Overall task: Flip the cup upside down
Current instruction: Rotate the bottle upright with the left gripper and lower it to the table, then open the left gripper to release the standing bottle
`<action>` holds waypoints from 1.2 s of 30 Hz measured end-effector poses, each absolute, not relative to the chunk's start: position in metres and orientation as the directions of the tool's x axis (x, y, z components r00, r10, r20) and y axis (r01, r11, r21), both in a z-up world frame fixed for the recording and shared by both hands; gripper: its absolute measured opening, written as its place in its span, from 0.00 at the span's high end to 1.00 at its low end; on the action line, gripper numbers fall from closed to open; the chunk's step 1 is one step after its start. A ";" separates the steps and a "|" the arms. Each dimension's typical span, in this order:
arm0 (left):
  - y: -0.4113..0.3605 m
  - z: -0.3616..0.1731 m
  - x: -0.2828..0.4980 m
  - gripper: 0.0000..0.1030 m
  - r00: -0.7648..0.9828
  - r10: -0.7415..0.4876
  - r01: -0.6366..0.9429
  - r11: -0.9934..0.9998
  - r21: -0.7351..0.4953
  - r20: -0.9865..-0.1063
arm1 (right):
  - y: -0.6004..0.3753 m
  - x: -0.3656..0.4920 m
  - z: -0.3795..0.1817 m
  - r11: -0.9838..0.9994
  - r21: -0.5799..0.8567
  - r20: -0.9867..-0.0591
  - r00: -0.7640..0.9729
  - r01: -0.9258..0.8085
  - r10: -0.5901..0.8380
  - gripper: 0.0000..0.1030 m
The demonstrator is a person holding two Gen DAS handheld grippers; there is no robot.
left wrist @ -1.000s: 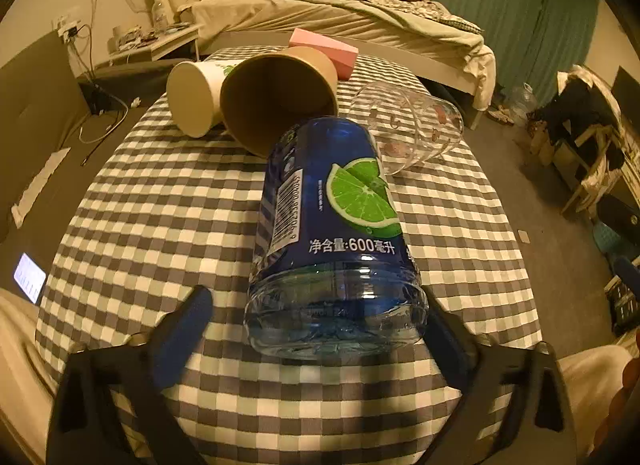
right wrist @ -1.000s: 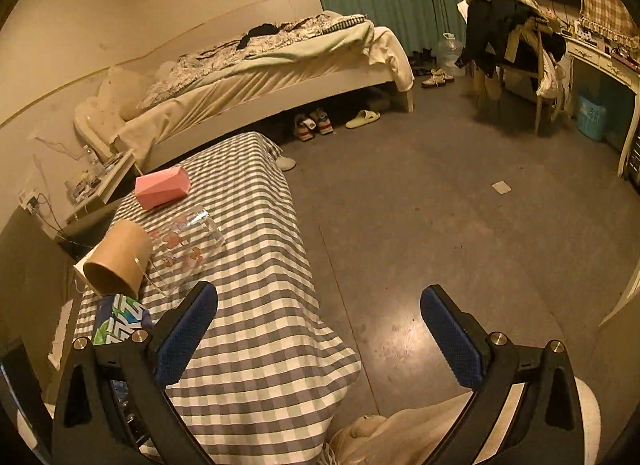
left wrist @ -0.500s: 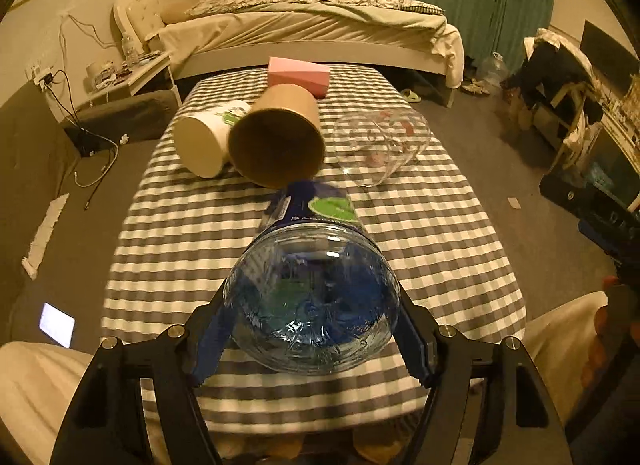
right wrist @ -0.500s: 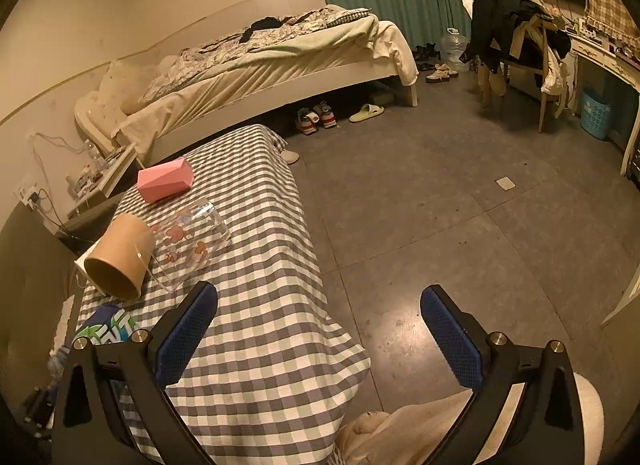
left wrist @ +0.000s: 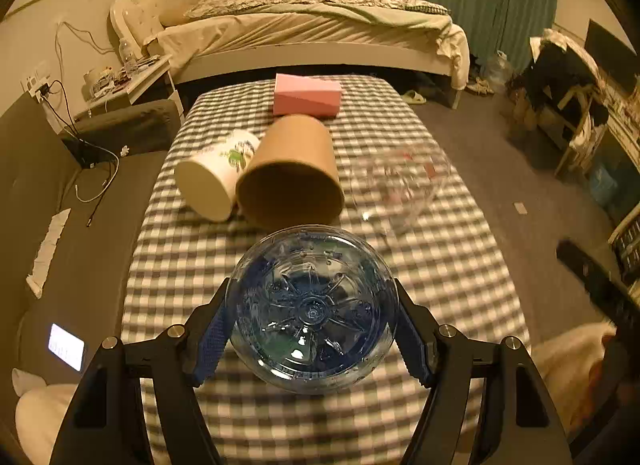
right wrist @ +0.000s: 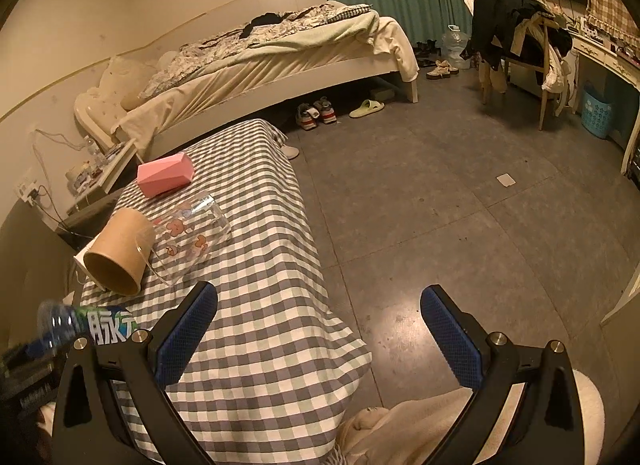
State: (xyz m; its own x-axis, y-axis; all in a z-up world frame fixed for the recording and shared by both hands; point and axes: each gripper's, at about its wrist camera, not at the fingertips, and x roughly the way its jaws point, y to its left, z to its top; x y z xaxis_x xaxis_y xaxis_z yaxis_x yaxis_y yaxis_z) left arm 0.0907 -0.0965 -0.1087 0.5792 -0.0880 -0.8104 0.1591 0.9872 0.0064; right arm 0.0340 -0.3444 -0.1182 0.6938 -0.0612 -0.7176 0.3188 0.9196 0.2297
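My left gripper [left wrist: 312,331] is shut on a blue plastic bottle [left wrist: 312,307], held above the checked table [left wrist: 460,277] with its base toward the camera. The bottle also shows at the left edge of the right wrist view [right wrist: 86,327]. Beyond it lie a brown paper cup [left wrist: 290,173] on its side, a white printed cup [left wrist: 214,181] beside it on the left, and a clear glass cup [left wrist: 400,189] on its side at the right. My right gripper [right wrist: 318,335] is open and empty, off the table's right edge, over the floor.
A pink box [left wrist: 306,99] lies at the table's far end. A bed [left wrist: 312,31] stands beyond the table. A chair with clothes [right wrist: 520,37] and a desk are at the right. Shoes [right wrist: 316,115] lie under the bed.
The left gripper closed on the lying bottle and lifted it off the table, tipping its base toward the camera. The right gripper stayed open and shifted slightly.
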 end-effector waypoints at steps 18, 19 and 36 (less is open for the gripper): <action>-0.096 -0.105 0.107 0.15 0.619 -0.125 0.206 0.979 0.007 -0.776 | -0.342 0.034 -0.116 0.924 0.209 -0.709 0.700 0.321 -0.083 0.01; -0.096 -0.102 0.106 0.14 0.627 -0.124 0.207 0.978 0.011 -0.770 | -0.341 0.033 -0.114 0.924 0.205 -0.708 0.701 0.322 -0.087 0.01; -0.044 0.005 0.041 0.14 0.819 -0.127 0.145 0.989 -0.013 -0.560 | -0.268 0.000 0.009 0.981 0.155 -0.514 0.858 0.117 -0.021 0.01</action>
State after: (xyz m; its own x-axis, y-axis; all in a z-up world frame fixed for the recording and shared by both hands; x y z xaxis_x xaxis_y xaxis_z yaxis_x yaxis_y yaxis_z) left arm 0.0411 -0.0444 0.0049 0.8187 -0.1271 -0.5599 0.1448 0.9894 -0.0128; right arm -0.0002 -0.2680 0.0090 0.8575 -0.0212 -0.5140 0.1171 0.9810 0.1549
